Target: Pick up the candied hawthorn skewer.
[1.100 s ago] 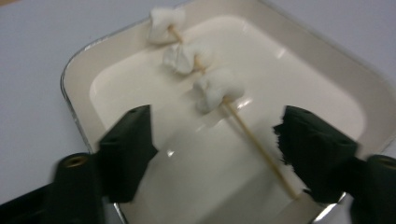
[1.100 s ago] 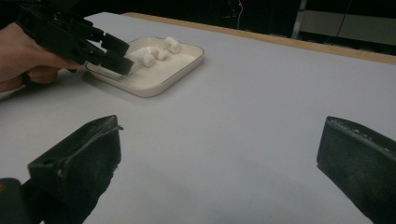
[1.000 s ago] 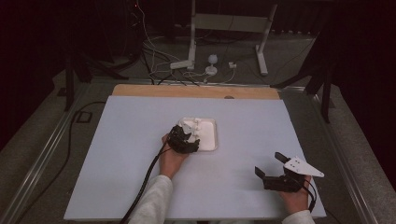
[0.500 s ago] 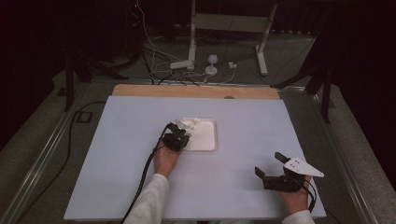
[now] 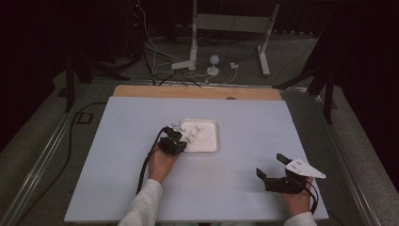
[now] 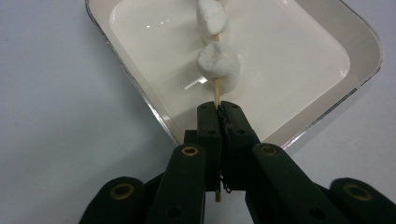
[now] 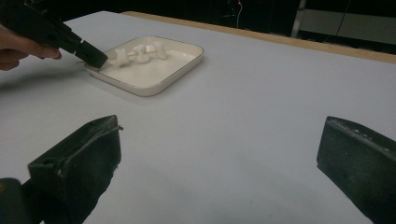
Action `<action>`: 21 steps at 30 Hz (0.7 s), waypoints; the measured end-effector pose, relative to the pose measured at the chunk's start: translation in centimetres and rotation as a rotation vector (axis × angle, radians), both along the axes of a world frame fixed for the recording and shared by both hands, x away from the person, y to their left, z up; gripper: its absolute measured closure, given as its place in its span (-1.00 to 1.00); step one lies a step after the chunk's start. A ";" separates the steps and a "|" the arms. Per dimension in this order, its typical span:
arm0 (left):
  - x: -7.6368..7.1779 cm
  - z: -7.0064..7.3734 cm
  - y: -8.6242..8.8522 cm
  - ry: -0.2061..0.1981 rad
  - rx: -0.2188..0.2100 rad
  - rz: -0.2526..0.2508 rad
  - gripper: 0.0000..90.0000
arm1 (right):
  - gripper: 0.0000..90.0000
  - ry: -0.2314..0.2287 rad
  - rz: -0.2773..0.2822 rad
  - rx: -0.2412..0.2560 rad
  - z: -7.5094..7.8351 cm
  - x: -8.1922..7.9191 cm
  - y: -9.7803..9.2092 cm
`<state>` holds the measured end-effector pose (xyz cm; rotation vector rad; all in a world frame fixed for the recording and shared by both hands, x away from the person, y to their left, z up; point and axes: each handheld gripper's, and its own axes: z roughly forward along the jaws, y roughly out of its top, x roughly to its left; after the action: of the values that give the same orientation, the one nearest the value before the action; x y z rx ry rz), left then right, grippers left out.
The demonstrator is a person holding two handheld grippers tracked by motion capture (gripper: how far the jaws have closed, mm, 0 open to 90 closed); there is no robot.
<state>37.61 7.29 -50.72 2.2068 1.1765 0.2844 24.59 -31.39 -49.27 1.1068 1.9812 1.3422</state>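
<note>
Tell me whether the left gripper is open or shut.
Shut. The left gripper has its black jaws pressed together on the thin wooden skewer with white marshmallows, over the white rectangular tray.

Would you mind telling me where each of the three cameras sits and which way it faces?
High view: above the person's side, looking forward and down on the table; both forearms, the left gripper and the right gripper show.
Left gripper view: rides the left gripper, looking along its shut jaws at the marshmallow skewer over the white tray.
Right gripper view: rides the right gripper, low, looking across the table between its open jaws.
Shared: the right gripper view and the high view both show the left gripper at the tray.
</note>
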 end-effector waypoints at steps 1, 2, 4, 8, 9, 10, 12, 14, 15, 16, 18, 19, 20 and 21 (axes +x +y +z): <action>0.0 0.0 0.0 -0.001 -0.002 0.000 0.98 | -1.00 0.000 -0.001 -0.001 0.0 0.0 0.0; 0.1 0.0 0.0 -0.003 -0.006 0.002 0.99 | -1.00 0.000 -0.001 0.000 0.0 0.0 0.0; 0.0 0.1 0.3 -0.001 -0.032 0.007 1.00 | -1.00 0.001 -0.002 0.001 0.0 0.0 0.0; -0.5 0.7 0.8 -0.014 -0.078 0.008 1.00 | -1.00 0.000 -0.005 0.004 0.0 0.0 -0.2; -0.6 0.9 0.9 -0.021 -0.081 0.006 1.00 | -1.00 0.001 -0.006 0.004 0.0 0.0 -0.2; -0.8 1.1 1.1 -0.029 -0.093 0.002 1.00 | -1.00 0.001 -0.005 0.004 0.0 0.0 -0.2; -1.2 1.6 1.4 -0.051 -0.118 -0.004 1.00 | -1.00 0.000 -0.004 0.004 0.0 0.0 -0.2; -1.7 2.1 1.8 -0.071 -0.132 -0.012 1.00 | -1.00 0.000 -0.003 0.005 0.1 0.0 -0.1; -1.9 2.3 1.9 -0.080 -0.140 -0.011 1.00 | -1.00 -0.001 -0.003 0.005 0.1 0.0 -0.1; -2.1 2.5 2.0 -0.090 -0.140 -0.014 1.00 | -1.00 -0.001 -0.002 0.005 0.1 0.0 -0.1; -2.5 2.8 2.3 -0.103 -0.145 -0.019 1.00 | -1.00 -0.001 0.000 0.006 0.1 0.0 -0.1; -2.7 2.9 2.4 -0.112 -0.151 -0.020 1.00 | -1.00 0.000 0.001 0.008 0.1 0.0 0.0; -2.9 3.0 2.5 -0.118 -0.153 -0.022 1.00 | -1.00 0.002 0.002 0.010 0.1 0.0 0.0; -3.1 3.1 2.6 -0.121 -0.159 -0.020 1.00 | -1.00 0.005 0.004 0.011 0.1 0.1 0.0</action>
<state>34.52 9.94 -47.60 2.0335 1.0731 0.3004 24.66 -31.43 -49.21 1.1124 1.9827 1.3554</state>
